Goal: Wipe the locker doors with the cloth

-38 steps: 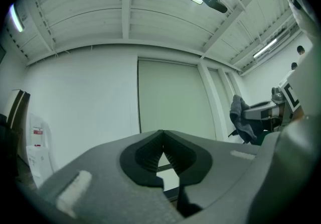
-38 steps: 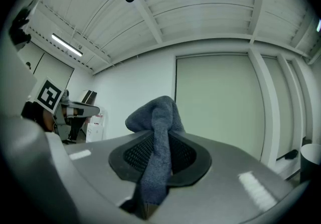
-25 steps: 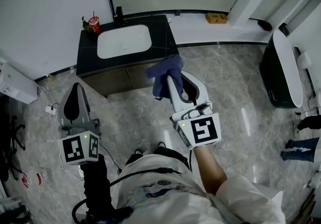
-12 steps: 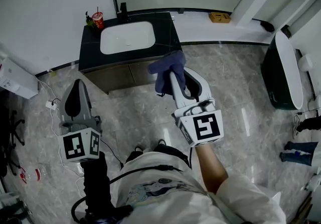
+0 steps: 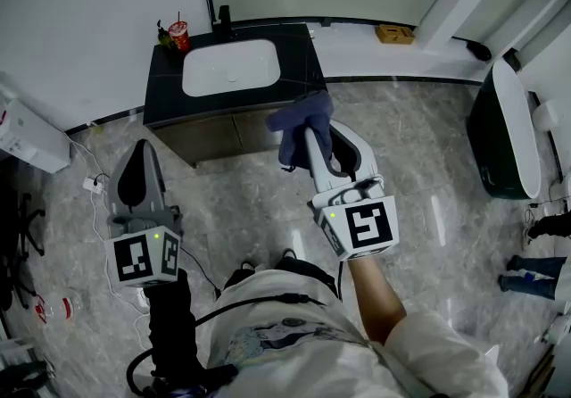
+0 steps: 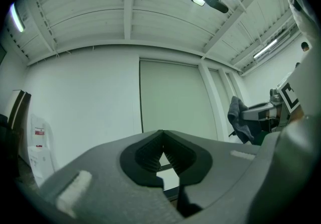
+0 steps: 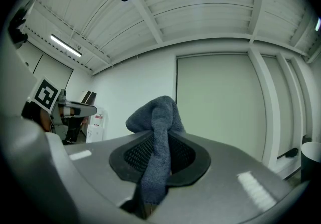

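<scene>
While you stand on the grey marble floor (image 5: 250, 200) facing a dark vanity, your right claw (image 5: 312, 139) is clamped on the blue-grey cloth (image 7: 155, 117). In the right gripper view the cloth runs down between the two ribbed pads, with a bunched fold standing above the tips and a tail hanging below them. From your head view that bundle sits in the air just in front of the vanity's cabinet front (image 5: 223, 133), not touching it.

Your left claw (image 6: 162, 132) is closed with nothing in it: its tips meet at the top, and only a small wedge of light shows beneath them. It hangs off to your left, well apart from the cloth, over bare floor near a trailing white cable (image 5: 94, 209).

Ahead of both claws is a pale door panel (image 7: 215, 102) set in the white wall, apart from the cloth. Below it, the black worktop (image 5: 294, 53) carries a white sink (image 5: 230, 70), a dark tap (image 5: 223, 20) and a red cup (image 5: 179, 33) at its left rear corner.
</scene>
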